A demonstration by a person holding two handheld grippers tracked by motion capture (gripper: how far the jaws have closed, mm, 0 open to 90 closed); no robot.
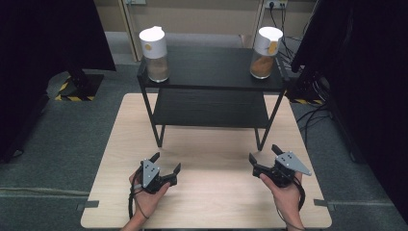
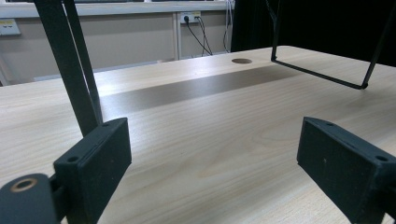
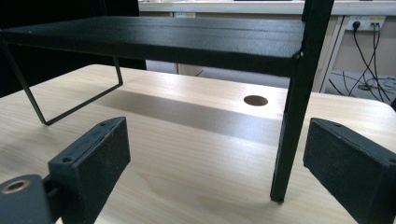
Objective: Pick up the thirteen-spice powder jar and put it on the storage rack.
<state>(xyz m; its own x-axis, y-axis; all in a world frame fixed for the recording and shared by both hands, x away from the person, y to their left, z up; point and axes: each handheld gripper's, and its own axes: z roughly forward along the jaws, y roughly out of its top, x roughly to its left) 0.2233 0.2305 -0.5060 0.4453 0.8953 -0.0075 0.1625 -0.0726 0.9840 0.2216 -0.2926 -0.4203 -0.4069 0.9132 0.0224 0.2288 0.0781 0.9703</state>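
A black two-tier shelf [image 1: 211, 72] stands at the far half of the light wooden table [image 1: 211, 192]. On its top tier stand two white-lidded jars: one with pale brown contents at the left [image 1: 155, 48], one with orange-brown contents at the right [image 1: 264, 46]. My left gripper [image 1: 167, 162] is held open low over the table's near left, its jaws wide with nothing between them. My right gripper [image 1: 264, 153] is open too, near the shelf's front right leg [image 3: 292, 121]. The left gripper view looks under the shelf past its front left leg [image 2: 70, 65].
A round cable hole [image 3: 255, 100] sits in the tabletop beneath the shelf. Dark curtains [image 1: 43, 48] flank both sides. Cables and a wall socket [image 1: 276, 6] lie behind the table. Yellow-black tape marks a stand base [image 1: 72, 91] on the grey floor at left.
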